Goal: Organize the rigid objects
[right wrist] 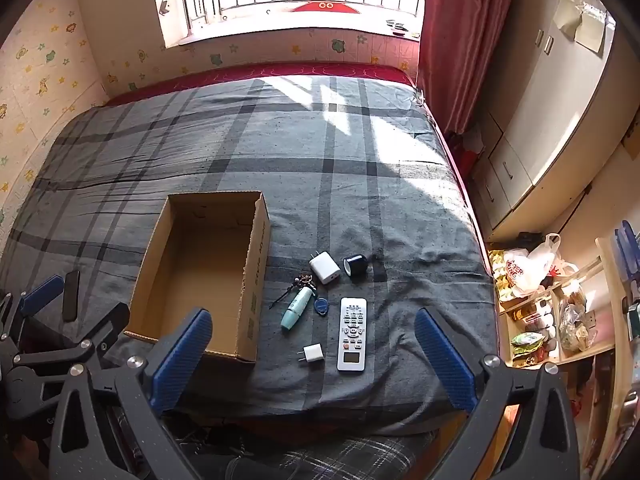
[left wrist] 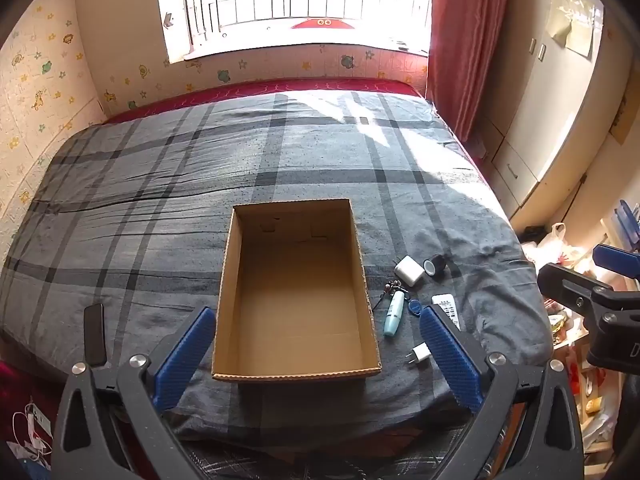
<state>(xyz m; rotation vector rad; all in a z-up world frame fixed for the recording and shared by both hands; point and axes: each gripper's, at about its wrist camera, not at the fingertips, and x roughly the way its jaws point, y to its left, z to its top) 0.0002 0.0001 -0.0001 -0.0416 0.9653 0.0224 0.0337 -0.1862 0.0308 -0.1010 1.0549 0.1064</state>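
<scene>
An open, empty cardboard box (left wrist: 240,280) (right wrist: 256,280) sits on the grey plaid bed. Right of it lie a white remote (right wrist: 352,334) (left wrist: 448,306), a small white plug (right wrist: 312,353) (left wrist: 420,353), a teal tube (right wrist: 296,307) (left wrist: 394,314) with keys and a blue tag (right wrist: 321,306), a larger white charger (right wrist: 325,267) (left wrist: 409,271) and a black roll of tape (right wrist: 355,266) (left wrist: 435,266). My left gripper (left wrist: 316,344) is open and empty, hovering over the box's near end. My right gripper (right wrist: 314,354) is open and empty above the small plug and remote.
A black phone (left wrist: 95,334) (right wrist: 71,296) lies on the bed left of the box. The bed's right edge drops to a floor with bags and a shelf (right wrist: 552,304). A cabinet (right wrist: 540,132) and red curtain stand at right.
</scene>
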